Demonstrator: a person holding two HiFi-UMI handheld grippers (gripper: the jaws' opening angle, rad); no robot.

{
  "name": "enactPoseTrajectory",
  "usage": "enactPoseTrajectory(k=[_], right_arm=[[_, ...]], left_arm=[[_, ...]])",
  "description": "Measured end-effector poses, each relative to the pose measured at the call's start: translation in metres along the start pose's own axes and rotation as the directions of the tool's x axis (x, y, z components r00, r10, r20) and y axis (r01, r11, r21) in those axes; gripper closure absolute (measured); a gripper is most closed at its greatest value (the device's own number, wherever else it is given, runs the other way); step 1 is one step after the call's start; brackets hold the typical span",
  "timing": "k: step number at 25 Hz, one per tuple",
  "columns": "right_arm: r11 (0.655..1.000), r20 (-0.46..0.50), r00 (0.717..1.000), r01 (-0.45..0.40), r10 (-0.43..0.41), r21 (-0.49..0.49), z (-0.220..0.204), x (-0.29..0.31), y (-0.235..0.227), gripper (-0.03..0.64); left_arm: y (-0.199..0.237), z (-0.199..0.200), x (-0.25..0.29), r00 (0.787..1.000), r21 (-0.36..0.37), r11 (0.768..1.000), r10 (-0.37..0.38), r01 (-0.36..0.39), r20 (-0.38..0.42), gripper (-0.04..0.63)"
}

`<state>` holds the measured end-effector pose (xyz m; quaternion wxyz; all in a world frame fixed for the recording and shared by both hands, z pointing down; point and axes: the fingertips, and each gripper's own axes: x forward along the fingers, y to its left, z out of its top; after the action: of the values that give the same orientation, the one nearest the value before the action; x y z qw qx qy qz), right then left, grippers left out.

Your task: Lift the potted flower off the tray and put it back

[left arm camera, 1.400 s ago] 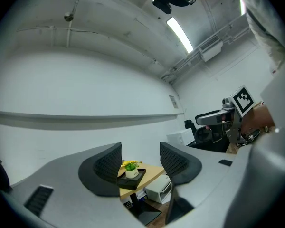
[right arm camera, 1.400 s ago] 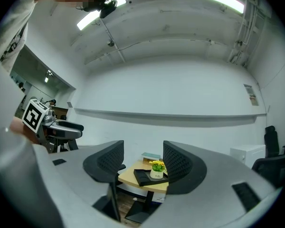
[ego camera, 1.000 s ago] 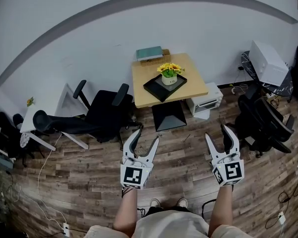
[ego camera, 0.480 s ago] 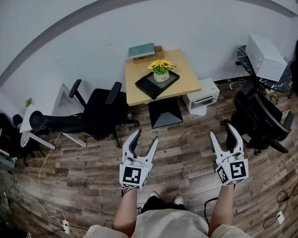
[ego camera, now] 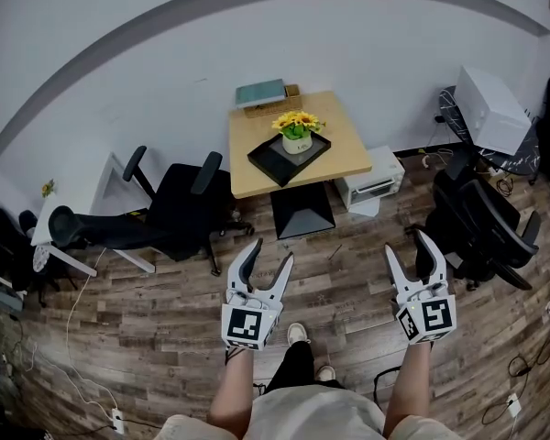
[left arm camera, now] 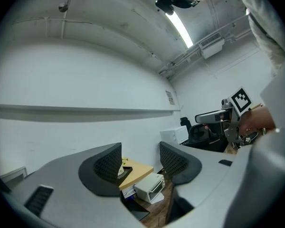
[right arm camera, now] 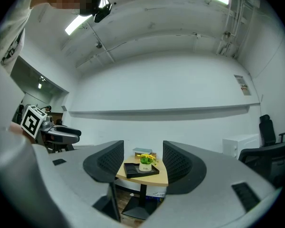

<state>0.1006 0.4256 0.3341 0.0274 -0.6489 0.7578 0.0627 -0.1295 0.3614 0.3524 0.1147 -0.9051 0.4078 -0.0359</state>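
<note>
The potted flower [ego camera: 296, 132], yellow blooms in a white pot, stands in a black tray [ego camera: 273, 164] on a small wooden table [ego camera: 344, 154] by the far wall. Both grippers hang over the wooden floor, well short of the table. My left gripper [ego camera: 269, 257] is open and empty, and so is my right gripper [ego camera: 408, 246]. In the right gripper view the potted flower [right arm camera: 146, 161] and tray [right arm camera: 133, 171] show far off between the open jaws. In the left gripper view only the table [left arm camera: 137, 170] corner and a tray [left arm camera: 127, 167] edge show past the left jaw.
Black office chairs [ego camera: 179, 204] stand left of the table and more chairs [ego camera: 481, 223] to the right. A white oven-like appliance [ego camera: 374, 180] sits on the floor beside the table base. A teal book [ego camera: 260, 93] lies at the table's back. Cables trail at the left.
The table with the flower has shifted left in the head view as the person walks; one shoe has stepped forward. Both grippers stay open and keep their pose.
</note>
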Motion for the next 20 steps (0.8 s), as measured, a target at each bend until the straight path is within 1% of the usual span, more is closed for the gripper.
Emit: enactPoseTrajectory(k=[4, 10, 16, 20], right_arm=[[1.0, -0.007, 1.0, -0.002, 0.002, -0.021, -0.001, 0.023, 0.0, 0.359], [0.999, -0.017, 1.0, -0.019, 0.018, -0.034, -0.002, 0.074, 0.004, 0.359], [0.997, -0.033, 0.998, -0.05, 0.048, -0.057, -0.006, 0.133, 0.017, 0.359], [0.995, -0.049, 0.996, -0.072, 0.069, -0.071, -0.012, 0.172, 0.028, 0.359]], left_arm=[[0.018, -0.005, 0.015, 1.0, -0.009, 1.0, 0.002, -0.002, 0.012, 0.356], [0.056, -0.016, 0.044, 1.0, -0.032, 0.999, 0.014, -0.013, 0.016, 0.356], [0.098, -0.029, 0.071, 1.0, -0.046, 0.999, 0.021, -0.02, 0.014, 0.356], [0.13, -0.039, 0.085, 0.999, -0.056, 0.998, 0.041, -0.04, 0.016, 0.356]])
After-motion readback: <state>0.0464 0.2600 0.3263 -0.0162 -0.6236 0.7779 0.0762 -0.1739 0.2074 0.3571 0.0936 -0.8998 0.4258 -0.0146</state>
